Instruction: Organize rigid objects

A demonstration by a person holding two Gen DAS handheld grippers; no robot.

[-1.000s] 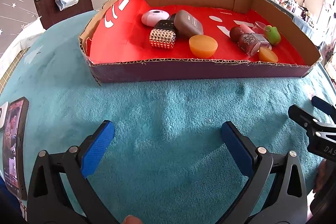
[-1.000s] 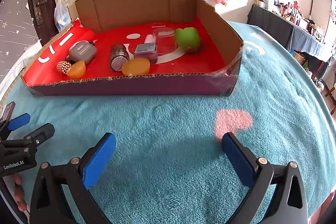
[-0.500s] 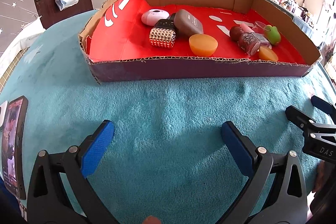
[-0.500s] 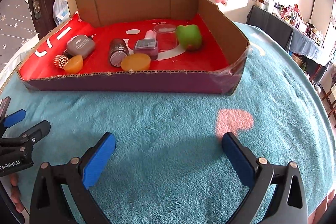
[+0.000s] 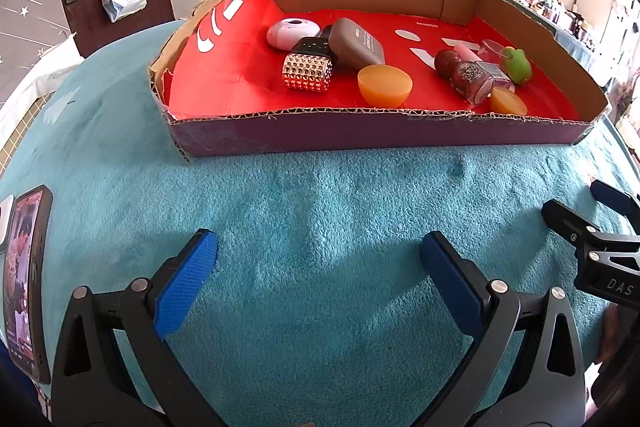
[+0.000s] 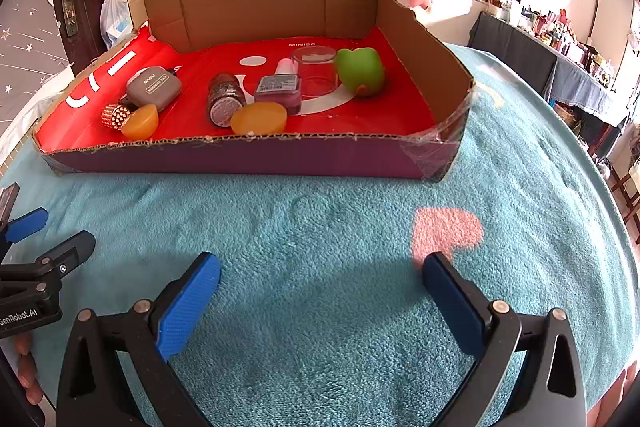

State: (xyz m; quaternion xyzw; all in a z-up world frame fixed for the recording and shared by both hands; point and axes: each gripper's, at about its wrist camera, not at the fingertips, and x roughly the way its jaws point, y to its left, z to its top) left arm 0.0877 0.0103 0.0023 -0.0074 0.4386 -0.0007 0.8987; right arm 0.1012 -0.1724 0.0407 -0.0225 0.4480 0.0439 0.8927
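- Barely any change over the last second: left gripper [image 5: 318, 255] and right gripper [image 6: 320, 277] still hovering over the teal blanket [image 5: 320, 195], both spread wide, holding nothing.
- All small items, e.g. studded cylinder [image 5: 307, 73], orange bowl [image 5: 385, 85], green toy [image 6: 360, 71], lying inside the cardboard box [image 5: 360, 137], same spots as before.
- Fits either a finished tidy-up or a pause before reaching in.

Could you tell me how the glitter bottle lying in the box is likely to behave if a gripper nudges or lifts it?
The glitter bottle lies on its side and looks round, so it would probably roll if nudged. It looks like glass: likely rigid, slick and breakable. It sits close against an orange half-dome and a purple jar, so a push may shift those too.
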